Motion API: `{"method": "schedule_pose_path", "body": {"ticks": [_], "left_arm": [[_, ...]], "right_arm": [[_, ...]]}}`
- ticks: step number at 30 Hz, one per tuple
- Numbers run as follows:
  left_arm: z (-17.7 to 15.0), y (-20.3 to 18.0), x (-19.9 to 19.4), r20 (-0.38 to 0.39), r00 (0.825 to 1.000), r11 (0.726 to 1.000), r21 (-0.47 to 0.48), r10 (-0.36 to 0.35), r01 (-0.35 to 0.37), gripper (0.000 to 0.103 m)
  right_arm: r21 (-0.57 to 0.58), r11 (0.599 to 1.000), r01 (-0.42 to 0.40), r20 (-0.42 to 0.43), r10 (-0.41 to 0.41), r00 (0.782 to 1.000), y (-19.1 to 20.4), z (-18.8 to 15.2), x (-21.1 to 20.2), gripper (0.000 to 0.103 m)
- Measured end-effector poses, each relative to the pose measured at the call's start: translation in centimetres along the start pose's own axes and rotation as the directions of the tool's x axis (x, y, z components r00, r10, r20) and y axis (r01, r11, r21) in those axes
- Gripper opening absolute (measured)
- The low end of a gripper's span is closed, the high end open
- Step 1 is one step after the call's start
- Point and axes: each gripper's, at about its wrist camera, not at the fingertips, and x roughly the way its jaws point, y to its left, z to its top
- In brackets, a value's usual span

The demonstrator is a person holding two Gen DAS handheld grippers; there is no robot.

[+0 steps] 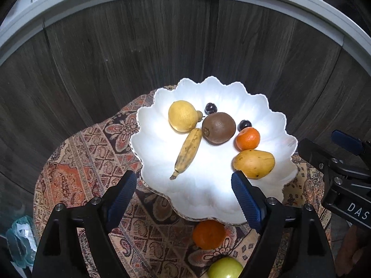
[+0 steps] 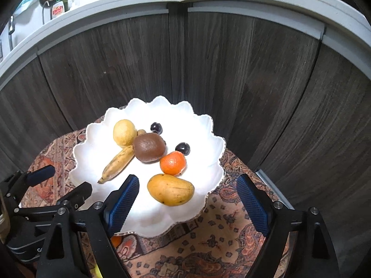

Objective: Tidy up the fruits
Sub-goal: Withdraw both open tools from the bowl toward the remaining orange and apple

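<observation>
A white scalloped plate (image 1: pixel 208 192) stands on a patterned cloth and holds a lemon (image 1: pixel 183 115), a banana (image 1: pixel 187 153), a kiwi (image 1: pixel 219 127), a tangerine (image 1: pixel 247 138), a mango (image 1: pixel 254 164) and two dark berries (image 1: pixel 210 108). My left gripper (image 1: pixel 183 175) hovers open over the plate's near rim with nothing between its fingers. My right gripper (image 2: pixel 187 178) is open too, above the mango (image 2: pixel 171 189) without touching it. On the cloth in front of the plate lie an orange (image 1: pixel 209 234) and a green apple (image 1: pixel 225 268).
The patterned cloth (image 1: pixel 92 162) covers a small round table set against dark wood cabinet doors (image 1: pixel 139 46) under a white countertop edge (image 2: pixel 116 2). A crumpled plastic bag (image 1: pixel 20 238) lies low at the left. A soap bottle (image 2: pixel 58 9) stands on the counter.
</observation>
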Motion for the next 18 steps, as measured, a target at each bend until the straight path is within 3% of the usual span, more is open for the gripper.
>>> {"method": "schedule_pose_path", "body": {"ticks": [18], "left_arm": [[-1.9, -1.7, -4.8, 0.041, 0.999, 1.0, 0.029, 0.002, -0.003, 0.086]], "right_arm": [[0.027, 0.999, 0.021, 0.044, -0.022, 0.999, -1.0, -2.1, -5.4, 0.087]]}}
